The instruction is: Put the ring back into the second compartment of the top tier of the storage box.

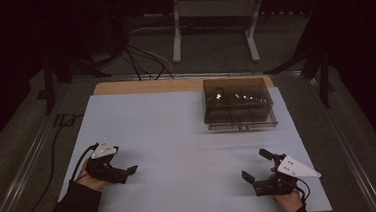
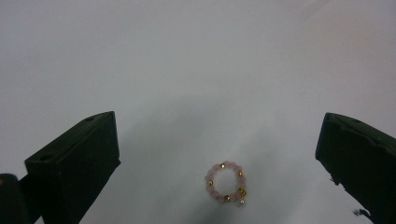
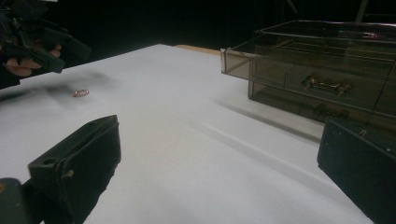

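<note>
A small ring of pink and gold beads (image 2: 225,183) lies flat on the white table sheet (image 2: 187,56), a short way ahead of my left gripper (image 2: 219,140). That gripper is open above it, with a black jaw on either side and nothing held. The right gripper view shows the same bead ring (image 3: 80,93) far off, below the left gripper (image 3: 42,44) in a hand. My right gripper (image 3: 219,135) is open and empty, facing a smoky clear drawer box (image 3: 322,70). From above, the left gripper (image 1: 127,173) hovers at front left and the right gripper (image 1: 256,165) at front right.
The drawer box (image 1: 237,102) stands at the back right of the white sheet (image 1: 178,136), with one drawer pulled out a little toward me and gold handles on its fronts. Beyond the table are cables and a white stand (image 1: 176,36) on a dark floor.
</note>
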`<state>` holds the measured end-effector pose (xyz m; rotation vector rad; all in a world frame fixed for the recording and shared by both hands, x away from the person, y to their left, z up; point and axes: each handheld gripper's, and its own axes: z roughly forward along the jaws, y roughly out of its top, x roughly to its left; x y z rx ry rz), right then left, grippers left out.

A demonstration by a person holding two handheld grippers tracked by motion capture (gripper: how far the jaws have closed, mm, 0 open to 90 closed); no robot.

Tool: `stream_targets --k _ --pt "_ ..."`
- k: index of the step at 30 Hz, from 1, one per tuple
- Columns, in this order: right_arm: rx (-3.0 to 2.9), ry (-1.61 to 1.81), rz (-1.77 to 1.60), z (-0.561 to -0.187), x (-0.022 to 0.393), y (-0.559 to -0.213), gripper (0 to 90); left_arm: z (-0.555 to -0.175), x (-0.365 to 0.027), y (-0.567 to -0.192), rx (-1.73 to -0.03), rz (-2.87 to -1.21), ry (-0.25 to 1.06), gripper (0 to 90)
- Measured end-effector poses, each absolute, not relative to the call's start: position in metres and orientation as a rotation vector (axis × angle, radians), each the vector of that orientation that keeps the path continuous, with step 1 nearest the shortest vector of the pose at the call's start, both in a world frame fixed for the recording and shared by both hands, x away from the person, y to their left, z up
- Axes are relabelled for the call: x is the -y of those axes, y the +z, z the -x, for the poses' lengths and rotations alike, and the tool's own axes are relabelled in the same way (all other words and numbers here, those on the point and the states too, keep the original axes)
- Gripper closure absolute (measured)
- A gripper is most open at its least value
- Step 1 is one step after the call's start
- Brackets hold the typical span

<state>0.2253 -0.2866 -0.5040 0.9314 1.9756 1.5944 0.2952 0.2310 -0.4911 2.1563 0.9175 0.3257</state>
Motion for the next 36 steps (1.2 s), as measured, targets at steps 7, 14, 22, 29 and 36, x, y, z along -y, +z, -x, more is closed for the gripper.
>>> stream_targets --k 7,14,22,29,36 --pt "-1.976 1.594 -0.932 -0.225 0.287 -0.504 0.0 -0.297 -0.228 -0.497 -0.927 -2.212 0.314 0.9" --pt "-1.976 1.595 -0.934 -0.225 0.287 -0.504 0.0 -0.297 -0.229 -0.498 -0.946 -2.224 0.345 16.6" --pt "-1.977 1.596 -0.936 -0.226 0.287 -0.504 0.0 -0.297 -0.229 -0.500 -0.947 -2.258 0.364 33.2" --pt "-1.977 1.597 -0.936 -0.226 0.287 -0.505 0.0 -0.297 -0.227 -0.503 -0.929 -2.297 0.346 44.9" --pt "-1.977 1.598 -0.936 -0.226 0.287 -0.504 0.0 -0.297 -0.225 -0.507 -0.922 -2.330 0.314 61.7"
